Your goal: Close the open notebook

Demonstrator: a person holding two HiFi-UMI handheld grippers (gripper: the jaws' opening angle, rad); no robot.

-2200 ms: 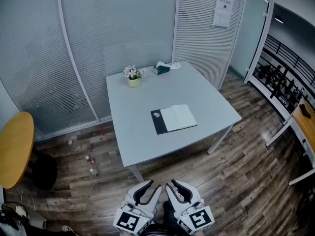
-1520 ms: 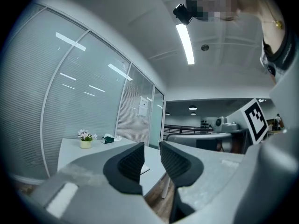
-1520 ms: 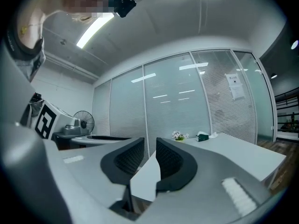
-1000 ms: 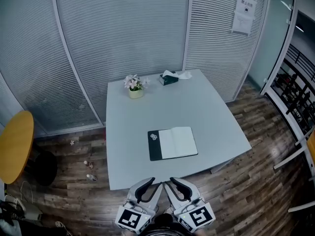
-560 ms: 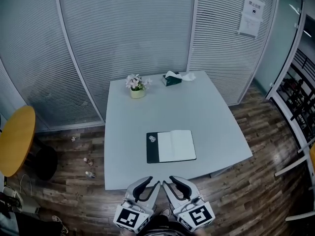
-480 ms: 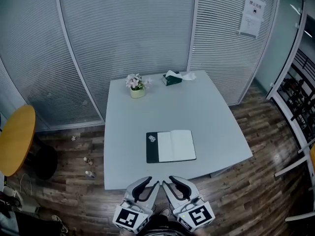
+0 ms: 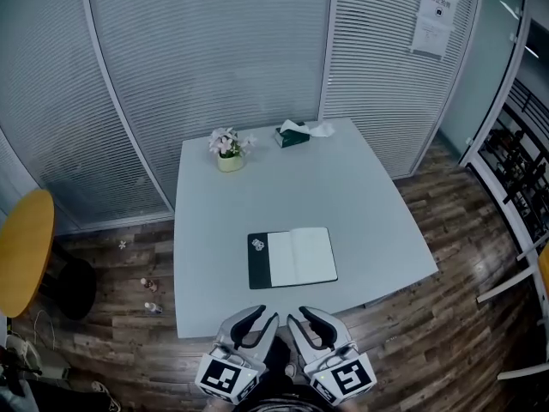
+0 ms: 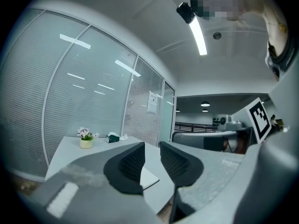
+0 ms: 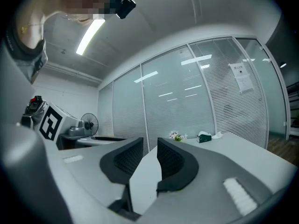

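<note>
**Table now within reach, notebook still open**

The whole scene has drawn closer in the head view. The slatted glass partition [image 7: 214, 58] looms larger. The pale grey square table [image 7: 360, 204] now has its near edge just above the two tools, where a band of wood-plank floor [image 7: 446, 316] lay between them a moment ago. I take this to mean the approach is nearly done and the reach has not yet begun.

The open notebook with white pages and a black cover [image 7: 292, 258] has not shifted on the table. It lies flat near the front edge, at twelve o'clock from the tools. Its black cover flap is at nine o'clock and its white pages spread toward three. Nothing touches it, so the closing itself is all still to do.

The left gripper [image 7: 257, 318] keeps the same narrow gap between its jaws and holds nothing. Its own view looks across the tabletop, with a corner of the notebook low ahead. The right gripper [image 7: 309, 316] has parted a little wider than a second ago and is also empty.

Along the table's far edge, the cream pot of white flowers [image 7: 228, 148] at eleven o'clock and the dark green tissue box [image 7: 292, 134] at twelve stay put, well apart from the notebook.
</note>
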